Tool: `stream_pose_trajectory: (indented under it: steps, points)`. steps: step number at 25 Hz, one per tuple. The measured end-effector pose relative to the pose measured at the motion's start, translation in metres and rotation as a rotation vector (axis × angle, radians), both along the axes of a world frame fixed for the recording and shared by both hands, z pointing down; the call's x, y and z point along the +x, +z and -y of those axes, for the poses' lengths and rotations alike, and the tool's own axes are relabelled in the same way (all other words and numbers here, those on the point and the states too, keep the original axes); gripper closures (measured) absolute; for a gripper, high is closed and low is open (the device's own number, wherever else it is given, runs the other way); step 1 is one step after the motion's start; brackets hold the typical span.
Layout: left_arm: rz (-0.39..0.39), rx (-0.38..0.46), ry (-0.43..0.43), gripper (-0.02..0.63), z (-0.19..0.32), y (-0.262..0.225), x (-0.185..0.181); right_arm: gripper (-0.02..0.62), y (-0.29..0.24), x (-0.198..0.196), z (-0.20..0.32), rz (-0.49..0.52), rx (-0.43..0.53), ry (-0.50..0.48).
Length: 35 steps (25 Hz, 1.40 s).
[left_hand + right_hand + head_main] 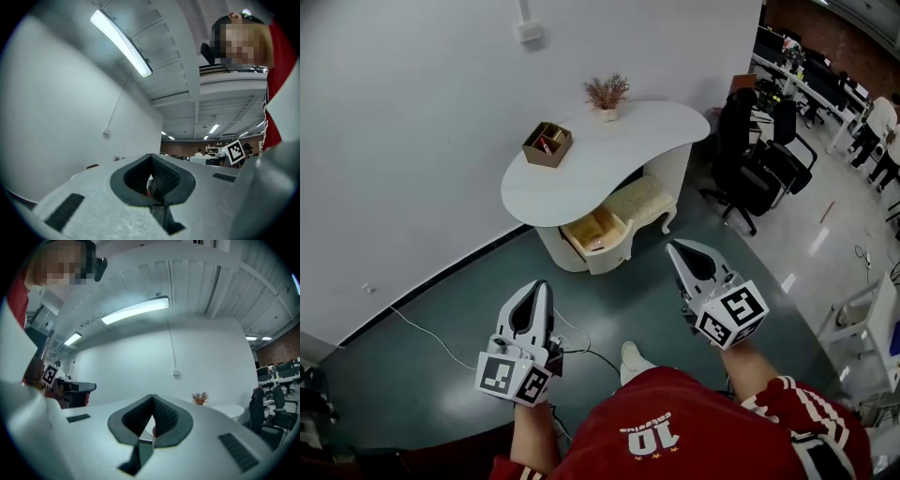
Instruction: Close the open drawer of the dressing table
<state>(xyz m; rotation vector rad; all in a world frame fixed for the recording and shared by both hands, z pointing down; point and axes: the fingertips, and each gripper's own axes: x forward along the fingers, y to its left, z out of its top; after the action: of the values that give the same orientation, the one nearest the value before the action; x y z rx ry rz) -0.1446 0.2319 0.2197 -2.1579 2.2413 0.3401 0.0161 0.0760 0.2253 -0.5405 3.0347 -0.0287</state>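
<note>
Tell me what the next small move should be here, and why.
Probably step forward and carry the right tool toward the front of the open drawer. The drawer stands pulled out beneath the top of the dressing table. The right tool and the left tool are both shut, empty and well short of it across the floor, so neither can push it from here.
</note>
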Motion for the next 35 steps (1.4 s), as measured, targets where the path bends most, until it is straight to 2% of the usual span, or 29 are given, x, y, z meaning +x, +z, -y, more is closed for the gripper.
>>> stream_pose_trajectory:
  steps: [9, 16, 19, 20, 22, 24, 26, 35]
  points:
    - [0.065, -0.045, 0.043, 0.606, 0.106, -0.011, -0.034, 0.591, 0.000, -0.043, 0.094, 0.061, -0.010, -0.007]
    - [0.057, -0.090, 0.047, 0.606, 0.170, 0.000, -0.044, 0.589, 0.013, -0.053, 0.148, 0.082, -0.022, -0.025]
    - [0.049, -0.120, 0.045, 0.606, 0.186, 0.015, -0.044, 0.581, 0.030, -0.062, 0.160, 0.064, -0.018, -0.061]
    - [0.052, -0.132, 0.049, 0.606, 0.191, 0.019, -0.043, 0.508, 0.034, -0.065, 0.162, 0.061, -0.023, -0.078]
    - [0.065, -0.142, 0.058, 0.606, 0.199, 0.022, -0.041, 0.454, 0.041, -0.072, 0.166, 0.053, -0.017, -0.104]
    - [0.071, -0.143, 0.065, 0.606, 0.205, 0.024, -0.040, 0.366, 0.051, -0.080, 0.170, 0.035, -0.003, -0.120]
    - [0.071, -0.152, 0.074, 0.606, 0.212, 0.031, -0.041, 0.322, 0.067, -0.088, 0.173, 0.008, -0.004, -0.126]
    - [0.084, -0.223, 0.151, 0.606, 0.249, 0.068, -0.037, 0.314, 0.169, -0.097, 0.190, -0.133, -0.084, -0.088]
